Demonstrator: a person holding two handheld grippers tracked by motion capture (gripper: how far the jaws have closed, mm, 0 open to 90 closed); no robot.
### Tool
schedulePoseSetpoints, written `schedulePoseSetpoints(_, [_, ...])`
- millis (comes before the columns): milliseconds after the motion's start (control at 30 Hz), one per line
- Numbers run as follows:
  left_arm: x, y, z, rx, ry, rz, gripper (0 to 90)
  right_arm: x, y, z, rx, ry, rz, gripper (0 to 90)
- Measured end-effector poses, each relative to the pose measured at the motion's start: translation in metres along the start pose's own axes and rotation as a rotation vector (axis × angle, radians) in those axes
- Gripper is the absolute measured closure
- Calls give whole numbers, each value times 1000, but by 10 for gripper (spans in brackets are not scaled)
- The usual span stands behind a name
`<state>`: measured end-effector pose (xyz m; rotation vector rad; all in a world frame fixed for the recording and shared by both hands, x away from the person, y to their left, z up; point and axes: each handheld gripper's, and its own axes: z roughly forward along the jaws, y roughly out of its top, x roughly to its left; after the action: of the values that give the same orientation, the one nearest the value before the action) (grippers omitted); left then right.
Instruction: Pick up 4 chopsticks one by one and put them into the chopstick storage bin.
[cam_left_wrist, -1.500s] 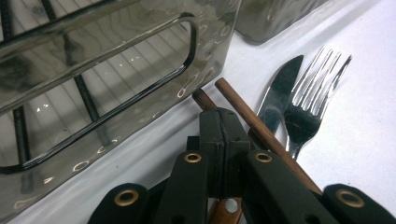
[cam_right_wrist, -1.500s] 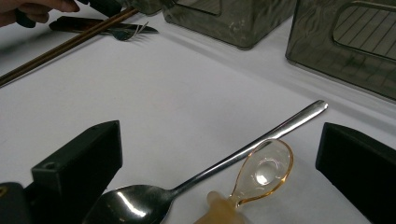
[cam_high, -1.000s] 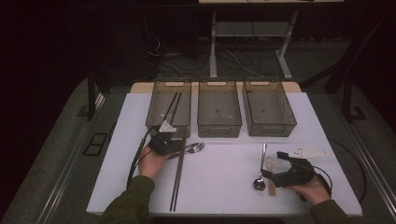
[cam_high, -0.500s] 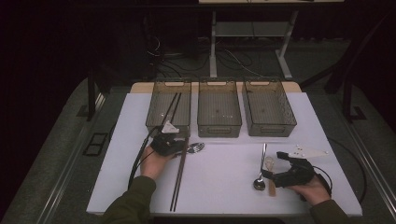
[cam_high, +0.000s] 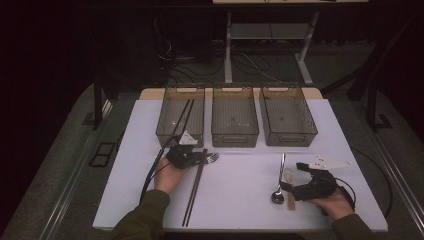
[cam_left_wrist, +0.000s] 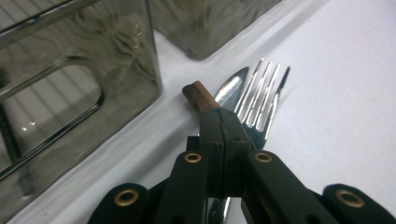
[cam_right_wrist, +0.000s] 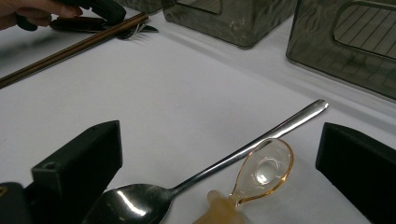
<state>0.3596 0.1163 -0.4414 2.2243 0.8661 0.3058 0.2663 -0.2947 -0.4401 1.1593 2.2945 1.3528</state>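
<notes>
Standing in a row across the upper middle of the high view on a white table top (cam_high: 240, 210): a smoky see-through left bin (cam_high: 169, 131) with dark sticks (cam_high: 187, 111) slanting inside, a middle bin (cam_high: 235, 138) and a right bin (cam_high: 290, 139). Lying below them at left of centre, a pair of dark chopsticks (cam_high: 193, 192) beside a fork (cam_high: 213, 157); at lower right, a metal spoon (cam_high: 279, 187) touching a small amber spoon (cam_high: 289, 178). Beyond the table at the top, in shadow, a grey desk frame (cam_high: 270, 32) and floor cables (cam_high: 200, 55).
</notes>
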Motion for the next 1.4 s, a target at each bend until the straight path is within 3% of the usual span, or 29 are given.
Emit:
schedulePoseSetpoints(333, [-9, 4, 5, 7, -20, 44, 897, 0, 0, 0, 1, -1, 0, 2])
schedulePoseSetpoints(667, [-12, 5, 5, 6, -20, 44, 897, 0, 0, 0, -1, -1, -2, 3])
schedulePoseSetpoints(900, [-21, 0, -22, -28, -31, 55, 895, -1, 0, -1, 2, -2, 4, 2])
schedulePoseSetpoints(1067, [-39, -14, -39, -36, -86, 60, 895, 0, 0, 0, 2, -3, 1, 2])
schedulePoseSetpoints(1167, [-52, -22, -45, -27, -115, 76, 895, 0, 0, 0, 2, -2, -3, 2])
schedulePoseSetpoints(1400, [-73, -44, -60, 1, -183, 70, 894, 1, 0, -1, 1, -4, -4, 2])
